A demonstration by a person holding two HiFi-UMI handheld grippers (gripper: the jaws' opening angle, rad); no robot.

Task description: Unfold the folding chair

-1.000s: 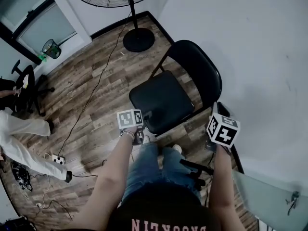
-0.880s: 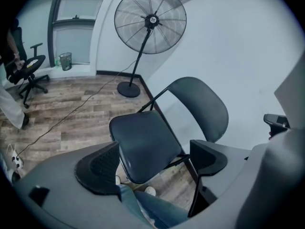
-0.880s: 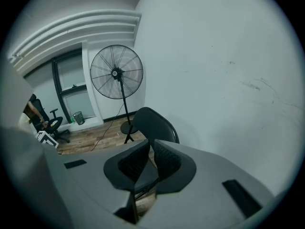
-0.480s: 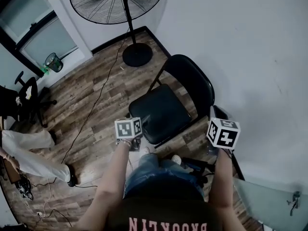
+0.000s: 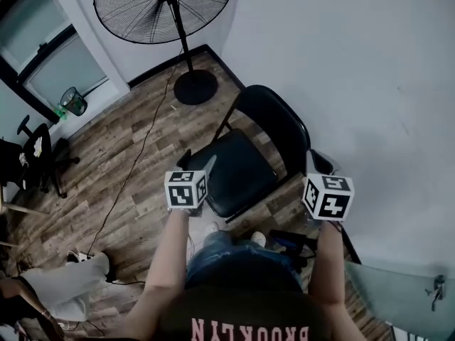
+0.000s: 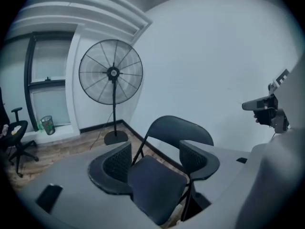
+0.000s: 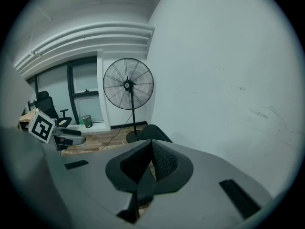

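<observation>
The black folding chair (image 5: 234, 169) stands unfolded on the wood floor beside the white wall, seat level and backrest (image 5: 277, 119) upright. My left gripper (image 5: 199, 163) hovers above the seat's front left corner, clear of it. In the left gripper view the left gripper (image 6: 155, 159) is closing its jaws with nothing between them; the chair (image 6: 174, 128) lies beyond. My right gripper (image 5: 316, 163) hangs to the right of the chair, touching nothing. In the right gripper view the right gripper (image 7: 150, 161) is shut and empty, with the chair's backrest (image 7: 152, 131) beyond.
A pedestal fan (image 5: 163, 6) stands behind the chair, its cable (image 5: 135, 162) trailing across the floor. An office chair (image 5: 35, 144) and a green bin (image 5: 73, 99) are at the far left. A person's legs (image 5: 64, 283) show at the lower left. The wall (image 5: 370, 84) runs along the right.
Both grippers have risen, the left more, lifting away from the seat's front edge. The left jaws have narrowed. The person at the left has shifted toward the lower left corner.
</observation>
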